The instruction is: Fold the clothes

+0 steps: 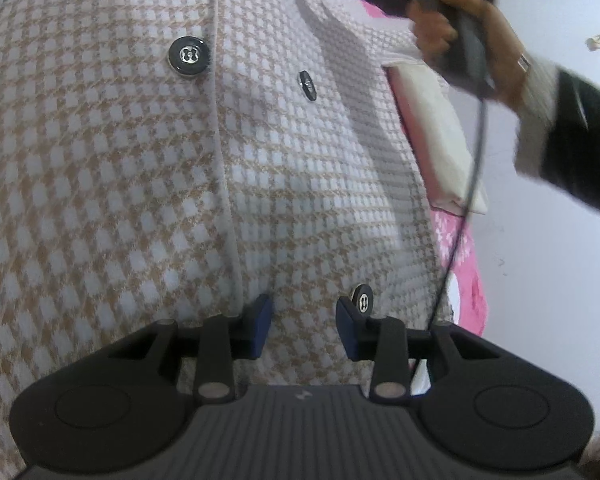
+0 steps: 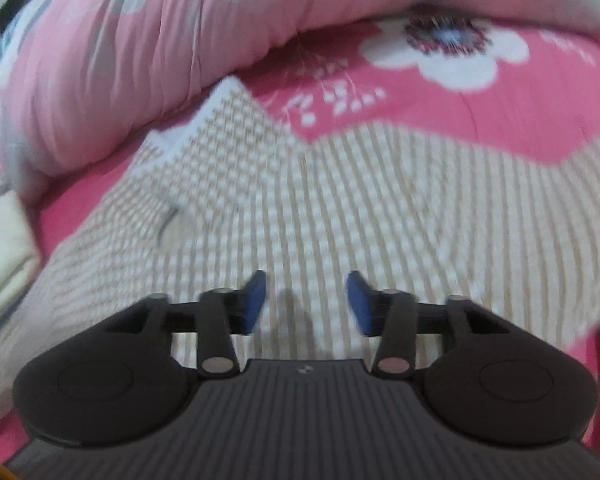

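A tan-and-white houndstooth coat [image 1: 100, 160] lies spread on the bed, with black buttons [image 1: 188, 56] beside its front placket. My left gripper [image 1: 304, 322] sits low over the coat near its hem. Its jaws stand apart with flat fabric showing between them, and one button [image 1: 362, 299] lies just by the right pad. In the blurred right wrist view, my right gripper [image 2: 307, 304] is open above the coat [image 2: 340, 200] with nothing between its pads. The coat's pointed lapel [image 2: 228, 140] lies ahead of it. A hand [image 1: 460, 20] holds that gripper's handle at the upper right.
A pink floral bedsheet [image 2: 420, 92] lies under the coat. A bunched pink quilt [image 2: 140, 60] rises behind it. A folded cream cloth [image 1: 432, 128] lies beside the coat's right edge. A black cable [image 1: 476, 152] hangs from the hand. White floor [image 1: 560, 260] lies beyond the bed.
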